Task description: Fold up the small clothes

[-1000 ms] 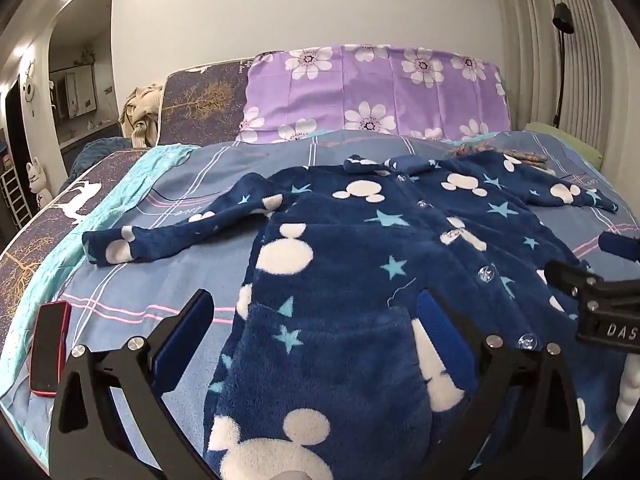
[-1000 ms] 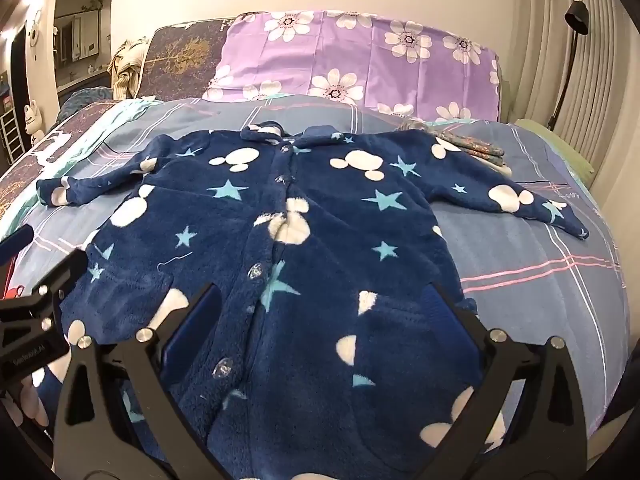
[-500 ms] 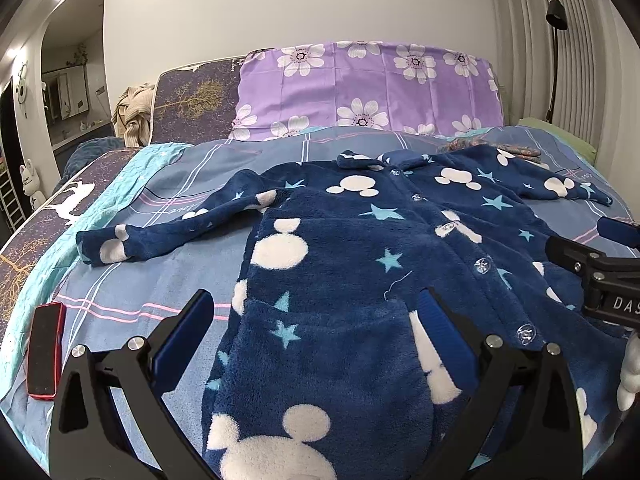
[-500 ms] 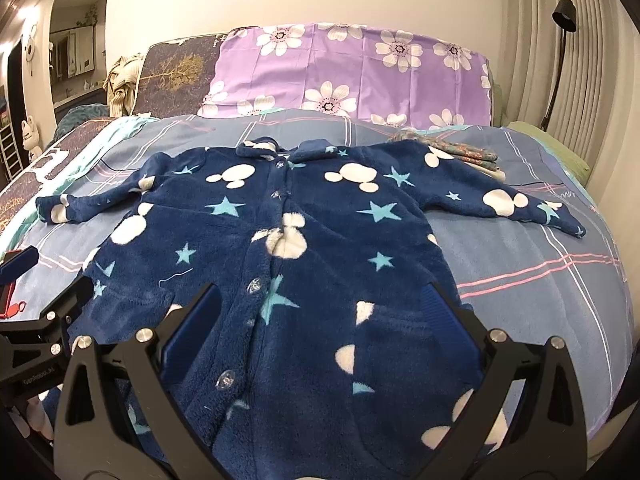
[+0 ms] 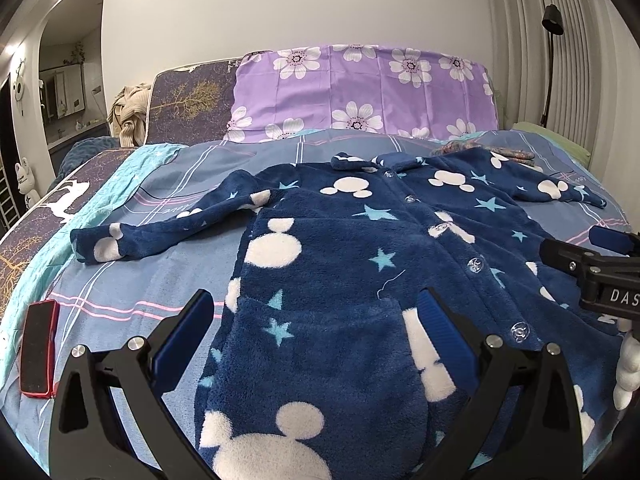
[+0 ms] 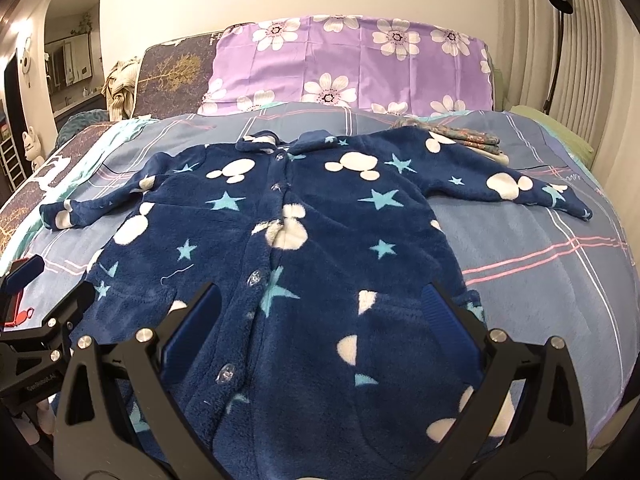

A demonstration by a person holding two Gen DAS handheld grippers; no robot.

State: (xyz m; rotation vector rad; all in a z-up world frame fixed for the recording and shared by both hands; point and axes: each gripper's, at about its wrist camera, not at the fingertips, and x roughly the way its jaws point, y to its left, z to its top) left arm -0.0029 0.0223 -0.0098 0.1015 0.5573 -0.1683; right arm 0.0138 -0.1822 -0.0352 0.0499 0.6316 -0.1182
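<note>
A small navy fleece robe (image 5: pixel 340 264) (image 6: pixel 288 240) with white mouse heads and light blue stars lies flat and buttoned on the bed, collar toward the pillow, both sleeves spread out. My left gripper (image 5: pixel 316 320) hovers open over its lower left pocket area, nothing between the fingers. My right gripper (image 6: pixel 320 312) is open above the lower right part of the robe, also empty. Each gripper shows at the edge of the other's view: the right one (image 5: pixel 592 268) and the left one (image 6: pixel 36 312).
The bed has a blue plaid cover (image 6: pixel 540 240) and a purple flowered pillow (image 5: pixel 360 92) at the head. A red phone (image 5: pixel 38 348) lies at the left near the edge. Folded patterned clothes (image 6: pixel 468 136) sit by the right sleeve. A floor lamp (image 6: pixel 558 32) stands at the right.
Both grippers have risen and drawn back a little, so the robe sits lower and farther in both views. The robe itself has not moved.
</note>
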